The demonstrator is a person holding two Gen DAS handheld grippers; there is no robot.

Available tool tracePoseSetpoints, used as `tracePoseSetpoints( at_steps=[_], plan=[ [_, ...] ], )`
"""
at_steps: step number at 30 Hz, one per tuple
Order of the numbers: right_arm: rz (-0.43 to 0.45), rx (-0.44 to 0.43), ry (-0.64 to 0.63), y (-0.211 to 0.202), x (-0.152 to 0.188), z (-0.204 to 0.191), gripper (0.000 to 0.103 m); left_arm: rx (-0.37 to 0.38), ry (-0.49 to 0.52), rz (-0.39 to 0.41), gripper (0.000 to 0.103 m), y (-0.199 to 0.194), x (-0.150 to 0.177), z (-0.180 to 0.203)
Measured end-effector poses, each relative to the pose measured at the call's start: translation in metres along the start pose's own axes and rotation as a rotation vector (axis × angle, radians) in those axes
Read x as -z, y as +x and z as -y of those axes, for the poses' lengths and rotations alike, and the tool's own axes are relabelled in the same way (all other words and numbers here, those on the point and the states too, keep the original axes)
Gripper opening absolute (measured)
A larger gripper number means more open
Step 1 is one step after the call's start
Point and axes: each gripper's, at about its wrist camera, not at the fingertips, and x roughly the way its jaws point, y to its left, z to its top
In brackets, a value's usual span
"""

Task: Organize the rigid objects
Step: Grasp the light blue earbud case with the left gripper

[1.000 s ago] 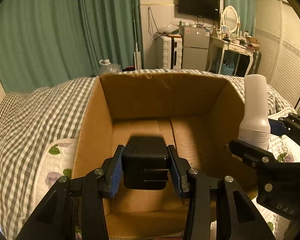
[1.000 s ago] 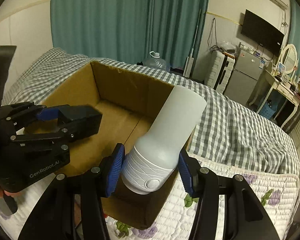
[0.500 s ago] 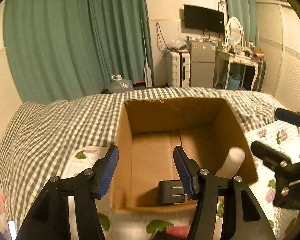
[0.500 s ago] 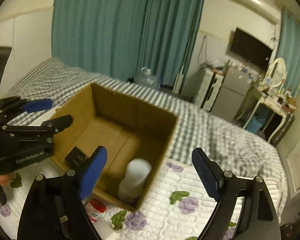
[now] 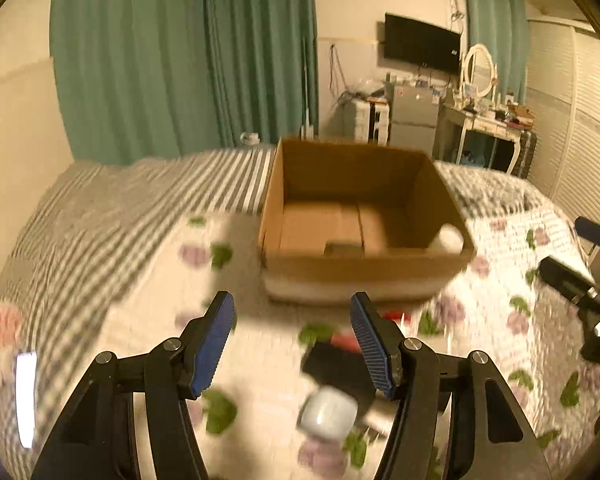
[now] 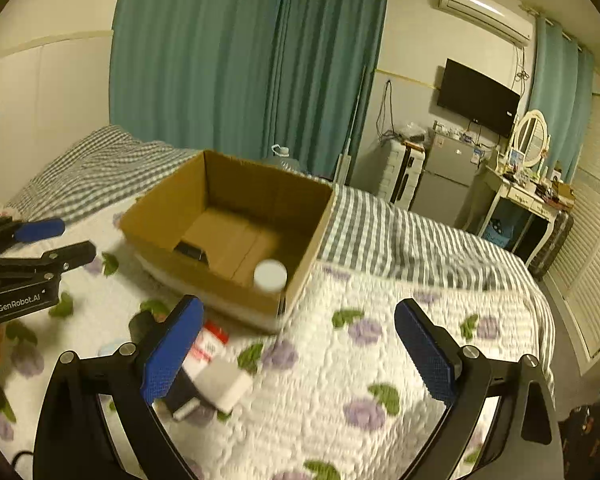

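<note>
Only rightward: white bottle upright in box.

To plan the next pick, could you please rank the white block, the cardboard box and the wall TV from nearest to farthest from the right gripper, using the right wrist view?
From the right gripper:
1. White block, on the quilt beside the left finger.
2. Cardboard box, ahead on the bed.
3. Wall TV, across the room, upper right.

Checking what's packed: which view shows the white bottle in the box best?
The right wrist view: the white bottle stands sharp in the cardboard box's near corner, cap facing up. The left wrist view shows only its blurred top behind the box wall.
</note>
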Motion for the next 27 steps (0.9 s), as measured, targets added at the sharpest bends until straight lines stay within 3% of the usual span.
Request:
tracePoseSetpoints(
  at_steps=[5,14,18,27],
  plan=[
    [-0.075,-0.003,0.01,0.011,0.026,-0.003,0.097,0.002,0.016,-0.086,0.063,0.014,0.035,0.002],
    [-0.191,-0.061,-0.008,0.032,0.052,-0.013,0.097,0.053,0.178,-0.296,0.063,0.048,0.083,0.038],
    [-0.199,-0.066,-0.008,0.034,0.053,-0.014,0.097,-0.016,0.211,-0.385,0.063,0.072,0.097,0.041],
    [-0.208,-0.065,0.005,0.037,0.054,-0.012,0.097,-0.038,0.261,-0.366,0.053,0.082,0.099,0.056]
  ],
)
